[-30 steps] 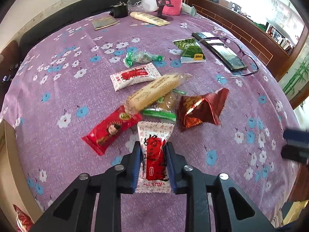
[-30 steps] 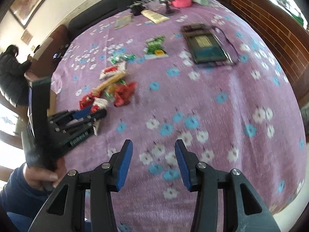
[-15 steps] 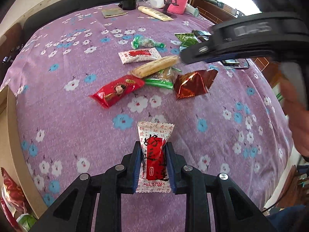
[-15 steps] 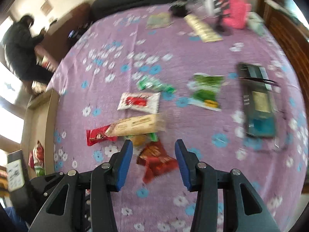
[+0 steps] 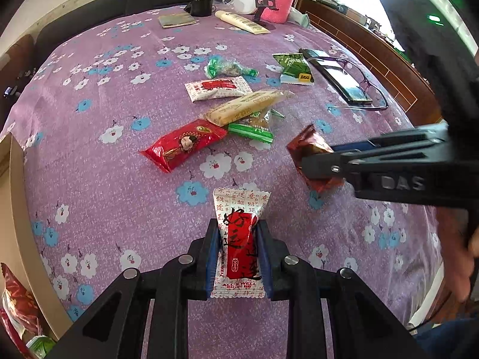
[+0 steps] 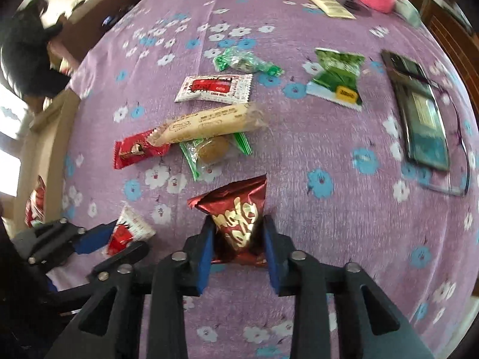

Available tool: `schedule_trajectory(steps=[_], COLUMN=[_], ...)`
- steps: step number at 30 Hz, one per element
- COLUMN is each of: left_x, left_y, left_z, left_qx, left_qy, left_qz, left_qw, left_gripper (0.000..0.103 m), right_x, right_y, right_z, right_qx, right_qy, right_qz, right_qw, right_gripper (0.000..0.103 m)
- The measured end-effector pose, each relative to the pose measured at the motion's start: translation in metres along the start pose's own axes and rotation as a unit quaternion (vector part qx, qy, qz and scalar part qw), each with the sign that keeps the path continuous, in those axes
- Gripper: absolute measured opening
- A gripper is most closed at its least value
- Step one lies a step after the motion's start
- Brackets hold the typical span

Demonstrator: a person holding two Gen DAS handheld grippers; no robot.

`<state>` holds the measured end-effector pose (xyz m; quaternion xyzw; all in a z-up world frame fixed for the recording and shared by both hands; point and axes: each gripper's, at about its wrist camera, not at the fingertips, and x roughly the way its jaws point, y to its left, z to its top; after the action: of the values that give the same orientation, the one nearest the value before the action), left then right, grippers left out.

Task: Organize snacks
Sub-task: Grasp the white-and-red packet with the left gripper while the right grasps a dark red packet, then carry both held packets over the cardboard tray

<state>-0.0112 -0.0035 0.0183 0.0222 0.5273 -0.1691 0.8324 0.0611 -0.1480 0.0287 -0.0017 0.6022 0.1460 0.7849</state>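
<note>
Purple floral cloth covers the surface, w/ loose snacks bunched mid-cloth and a phone (image 6: pixel 425 119) off to the right. Right hand-held gripper (image 6: pixel 238 240), empty and wider a sec ago, has dropped onto the dark-red foil pack (image 6: pixel 236 224) and its jaws are closing w/ the pack between them (pads look to be touching its sides), so a second snack is about secured. Left hand-held gripper (image 5: pixel 236 251) stays narrow on the white-red packet (image 5: pixel 239 239); probably both go next to the box (image 5: pixel 13 197) at the left edge, snacks already inside.
</note>
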Motion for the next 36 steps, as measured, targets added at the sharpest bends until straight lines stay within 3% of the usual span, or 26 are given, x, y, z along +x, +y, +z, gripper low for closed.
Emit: schedule_trajectory(steps=[10,21,27,36], left_x=[-0.009,-0.018,-0.028,-0.051], left_y=[-0.018,-0.059,-0.058,-0.015], left_z=[0.001,0.007,0.005,-0.002], left_qx=[0.033,0.080,0.077,0.026], left_qy=[-0.011,-0.023,-0.033,-0.055], left_qz=[-0.011,-0.026,-0.022,0.005], left_qw=[0.9993,0.9962,0.9962,0.9981], left_gripper=[0.022,0.022,0.022,0.023], right_x=[-0.039,-0.057,-0.063,-0.057], right_y=[-0.009,-0.043,-0.043,-0.001], right_z=[-0.063,-0.100,-0.104,-0.084], right_qx=[0.062,0.131,0.128,0.072], right_qy=[-0.036,-0.054,-0.061,-0.059], right_qz=[0.016,0.010,0.012,0.026], right_qw=[0.997,0.990,0.990,0.995], right_gripper=[0.023,0.024,0.024,0.024])
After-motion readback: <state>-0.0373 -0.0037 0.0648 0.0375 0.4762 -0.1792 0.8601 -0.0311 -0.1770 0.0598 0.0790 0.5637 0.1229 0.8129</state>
